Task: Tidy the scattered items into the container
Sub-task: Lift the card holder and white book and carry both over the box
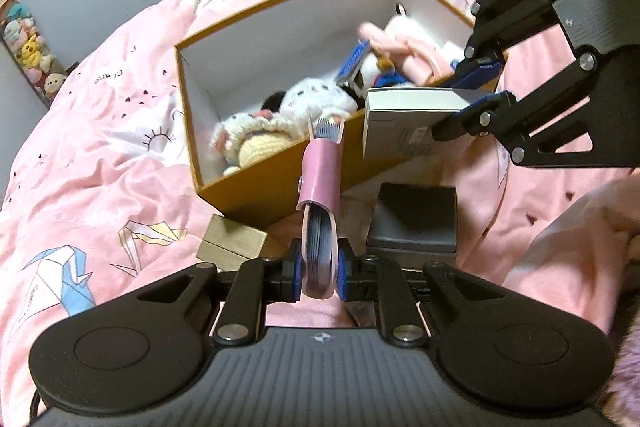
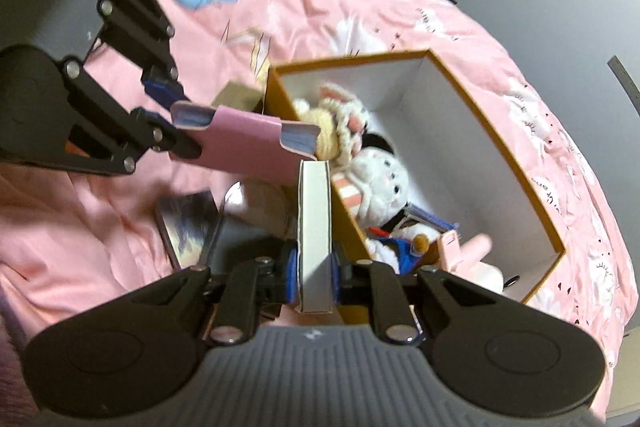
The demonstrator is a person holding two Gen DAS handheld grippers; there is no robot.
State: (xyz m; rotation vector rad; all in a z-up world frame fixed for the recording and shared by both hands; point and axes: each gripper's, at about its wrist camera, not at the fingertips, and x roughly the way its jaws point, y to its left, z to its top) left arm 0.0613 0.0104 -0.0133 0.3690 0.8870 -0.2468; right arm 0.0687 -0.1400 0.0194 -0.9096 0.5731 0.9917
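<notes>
Your left gripper (image 1: 319, 269) pinches a pink card sleeve (image 1: 322, 171), held just outside the orange box's (image 1: 256, 183) near wall. Your right gripper (image 2: 314, 269) clamps a white carton (image 2: 314, 223) over that same wall, beside the plush toys (image 2: 376, 179) inside

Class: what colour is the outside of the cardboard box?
Orange-brown box, white inside; clearest in the left wrist view.

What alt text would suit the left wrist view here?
The left tool is shut on a pink card holder, held near an orange box of plush toys on a pink bedspread. At right, the right tool grips a small white box.
</notes>
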